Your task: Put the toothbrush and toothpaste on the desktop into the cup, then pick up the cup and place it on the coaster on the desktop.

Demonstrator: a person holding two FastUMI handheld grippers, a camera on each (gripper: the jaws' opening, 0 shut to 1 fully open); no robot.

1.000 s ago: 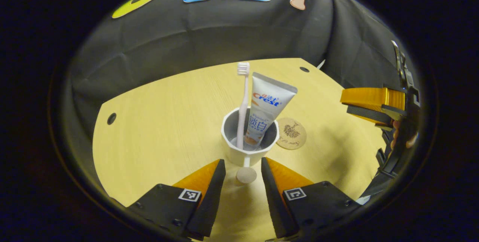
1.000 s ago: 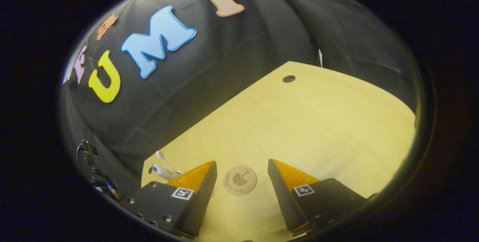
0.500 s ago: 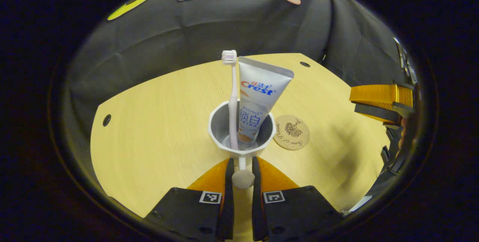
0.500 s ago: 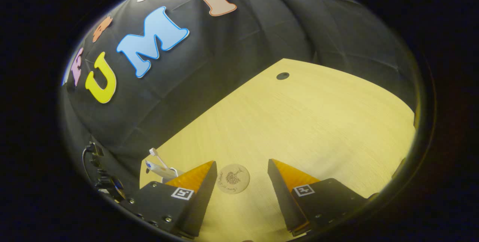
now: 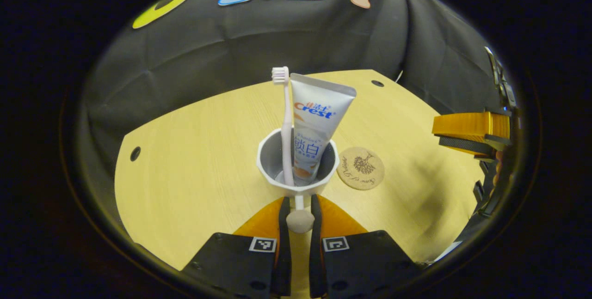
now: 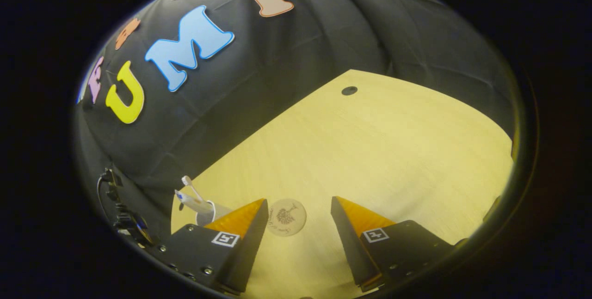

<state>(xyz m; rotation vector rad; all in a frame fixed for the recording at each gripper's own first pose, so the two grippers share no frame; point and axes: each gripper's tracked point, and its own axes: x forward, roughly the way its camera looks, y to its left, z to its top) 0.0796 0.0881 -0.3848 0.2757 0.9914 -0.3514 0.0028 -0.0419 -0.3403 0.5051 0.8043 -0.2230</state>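
Observation:
A white cup point(image 5: 296, 183) stands near the middle of the wooden desktop point(image 5: 194, 165). In it stand a pink toothbrush point(image 5: 285, 118) and a toothpaste tube point(image 5: 314, 123), both upright. My left gripper point(image 5: 299, 203) is shut on the cup's handle knob point(image 5: 299, 221), which sticks out toward me. I cannot tell whether the cup's base touches the desktop. A round cork coaster point(image 5: 360, 168) lies flat just right of the cup. My right gripper point(image 6: 298, 206) hangs open above the desktop, with the coaster point(image 6: 286, 217) seen between its fingers and the cup point(image 6: 206, 212) to its left.
The right gripper point(image 5: 467, 128) and the hand holding it show at the right edge of the left gripper view. Cable holes point(image 5: 135, 153) point(image 5: 377, 83) mark the desktop's far corners. The black cloth wall rises close behind the desktop's far edge.
One second ago my left gripper stood open around the handle knob; it has since shut on it. The cup has shifted slightly. The right gripper has barely moved.

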